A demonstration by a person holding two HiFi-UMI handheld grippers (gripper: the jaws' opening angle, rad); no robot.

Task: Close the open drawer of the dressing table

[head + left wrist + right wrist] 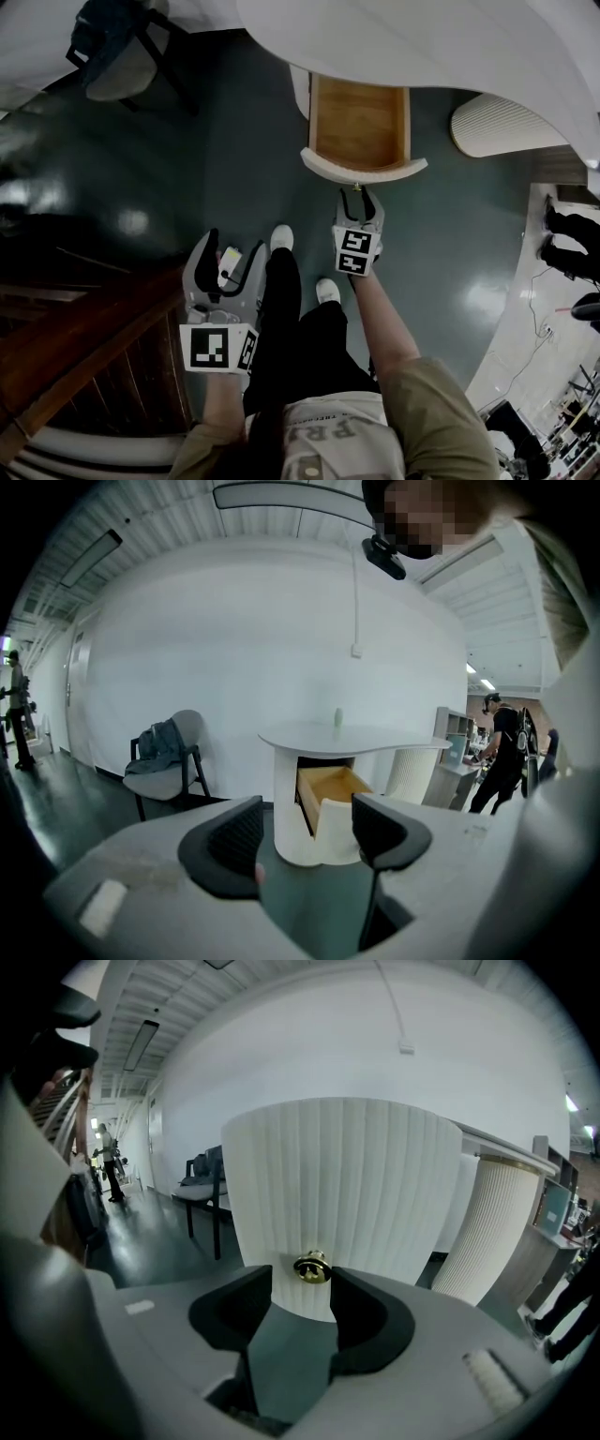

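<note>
Left claw (309,832) spread, empty, held well back from the table (422,37). Right claw (302,1299) spread, brass knob (311,1267) at its tips, not pinched. Drawer (364,171) stands pulled out.

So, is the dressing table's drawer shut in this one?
No, the drawer stands pulled out from the dressing table, its wooden inside open to the head view.
</note>
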